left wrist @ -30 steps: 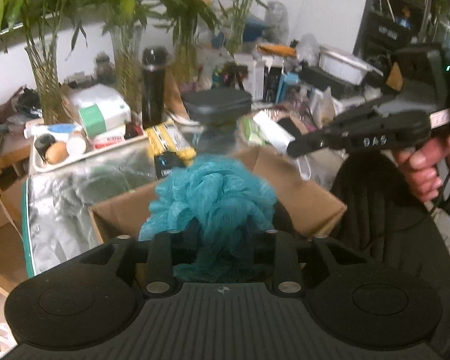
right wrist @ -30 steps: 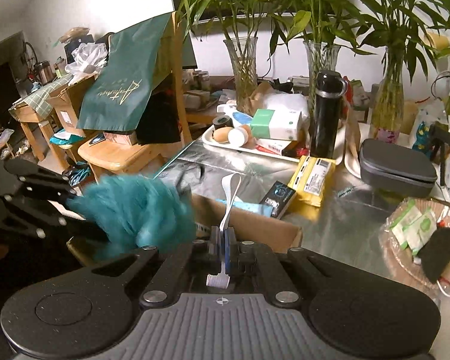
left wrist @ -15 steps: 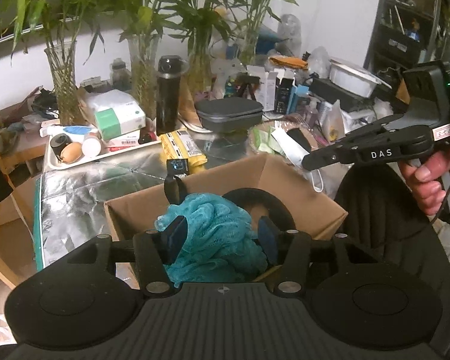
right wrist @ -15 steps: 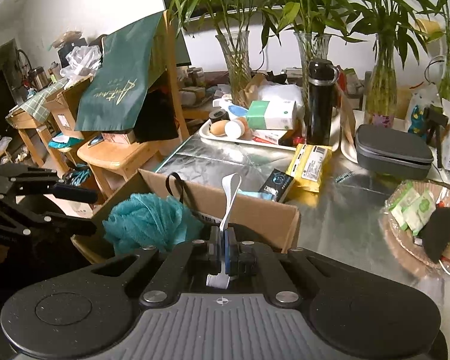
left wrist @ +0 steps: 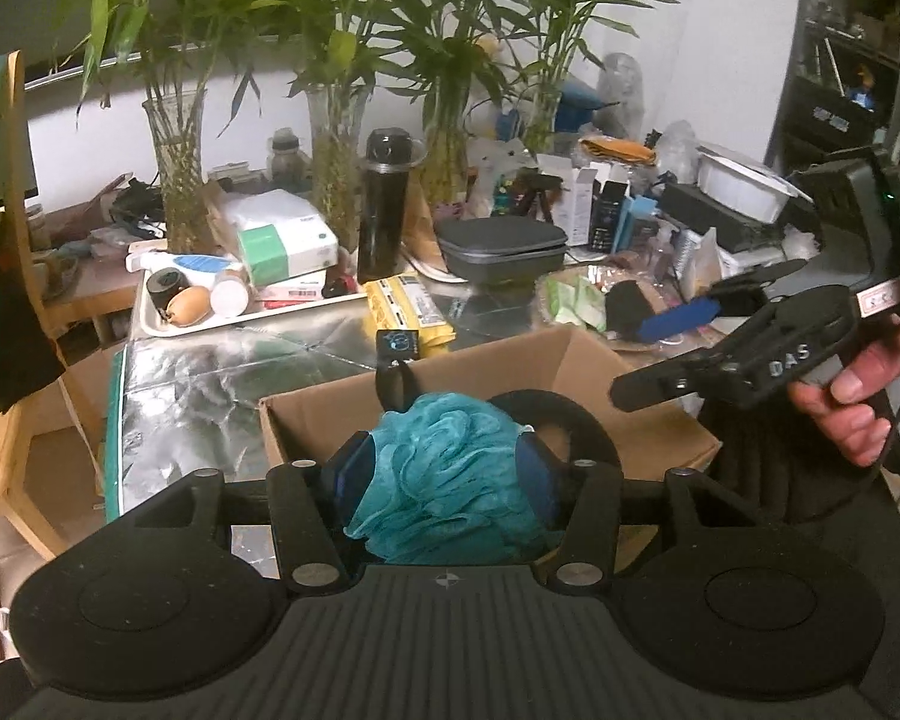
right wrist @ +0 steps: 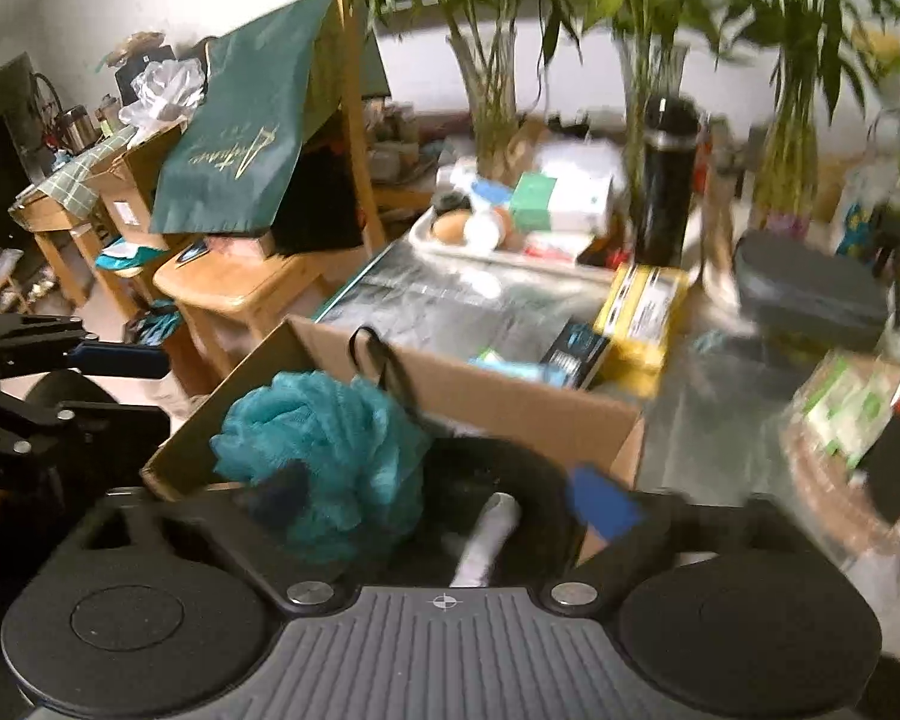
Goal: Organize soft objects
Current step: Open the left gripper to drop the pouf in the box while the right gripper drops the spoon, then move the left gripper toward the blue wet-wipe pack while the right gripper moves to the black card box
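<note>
The left tongs [left wrist: 444, 474] straddle a teal bath pouf [left wrist: 450, 474] lying in the cardboard box [left wrist: 576, 360]; the right tongs [left wrist: 684, 348] hover beside it.

The right wrist view is motion-blurred, so the white strip [right wrist: 489, 540] between the right gripper [right wrist: 444, 504] fingers stays unidentifiable, and the teal pouf [left wrist: 450, 474] hides the cardboard box [left wrist: 660, 438] floor beyond the left gripper [left wrist: 444, 480]

Black tongs [left wrist: 444, 471], blue pads [left wrist: 354, 471], "DAS" lettering

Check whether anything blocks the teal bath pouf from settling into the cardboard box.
Nothing visible does. The teal bath pouf already sits inside the open cardboard box, between the left hand-held gripper pads, beside a black item.
</note>
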The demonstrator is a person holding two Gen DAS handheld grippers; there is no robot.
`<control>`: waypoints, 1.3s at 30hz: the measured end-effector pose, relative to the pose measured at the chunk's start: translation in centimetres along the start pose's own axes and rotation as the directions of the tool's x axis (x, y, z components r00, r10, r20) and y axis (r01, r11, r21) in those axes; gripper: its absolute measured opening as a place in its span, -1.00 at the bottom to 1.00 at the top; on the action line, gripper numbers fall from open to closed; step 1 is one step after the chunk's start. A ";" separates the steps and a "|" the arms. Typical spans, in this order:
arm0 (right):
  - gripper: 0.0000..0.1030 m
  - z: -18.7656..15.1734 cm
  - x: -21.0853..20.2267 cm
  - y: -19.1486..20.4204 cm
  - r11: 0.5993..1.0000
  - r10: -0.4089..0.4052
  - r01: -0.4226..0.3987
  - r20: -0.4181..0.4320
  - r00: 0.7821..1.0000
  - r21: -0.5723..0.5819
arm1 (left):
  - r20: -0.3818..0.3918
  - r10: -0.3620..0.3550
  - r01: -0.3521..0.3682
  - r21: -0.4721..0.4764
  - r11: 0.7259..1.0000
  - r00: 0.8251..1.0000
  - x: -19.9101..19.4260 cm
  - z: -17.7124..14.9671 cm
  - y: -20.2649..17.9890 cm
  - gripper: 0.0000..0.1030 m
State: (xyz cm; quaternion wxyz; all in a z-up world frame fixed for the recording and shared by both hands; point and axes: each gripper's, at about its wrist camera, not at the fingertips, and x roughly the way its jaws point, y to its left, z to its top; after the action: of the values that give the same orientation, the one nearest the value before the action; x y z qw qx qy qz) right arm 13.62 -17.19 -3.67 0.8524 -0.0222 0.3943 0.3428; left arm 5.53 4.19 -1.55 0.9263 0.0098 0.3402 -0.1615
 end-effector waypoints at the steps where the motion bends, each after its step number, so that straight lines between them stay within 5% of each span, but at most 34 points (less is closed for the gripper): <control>1: 0.96 0.0 0.1 0.0 1.000 -0.012 0.012 -0.003 1.000 -0.002 | -0.001 0.006 -0.006 -0.001 1.000 1.000 0.0 -0.1 0.1 -0.01; 16: 1.00 -0.6 1.2 -2.0 0.982 -0.170 0.173 -0.044 0.984 0.074 | -0.030 0.136 -0.137 -0.032 0.990 0.990 1.3 0.1 1.0 0.01; 20: 1.00 -0.7 1.3 -2.3 0.979 -0.184 0.187 -0.041 0.982 0.086 | -0.032 0.173 -0.174 -0.053 0.983 0.984 1.5 0.1 1.3 0.40; 23: 1.00 -0.8 1.2 -2.6 0.974 -0.201 0.202 -0.017 0.979 0.104 | -0.041 0.192 -0.194 -0.063 0.979 0.981 1.8 0.2 1.6 0.46; 39: 1.00 0.7 3.2 -5.3 0.969 -0.210 0.213 -0.037 0.977 0.123 | -0.026 0.138 -0.139 -0.041 0.989 0.990 3.3 0.7 1.8 0.48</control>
State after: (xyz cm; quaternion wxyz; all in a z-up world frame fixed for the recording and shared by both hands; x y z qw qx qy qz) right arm 18.66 -19.23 -6.62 0.8788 -0.0143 0.4209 0.2243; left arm 8.83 4.88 -3.27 0.9313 0.0156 0.3529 -0.0893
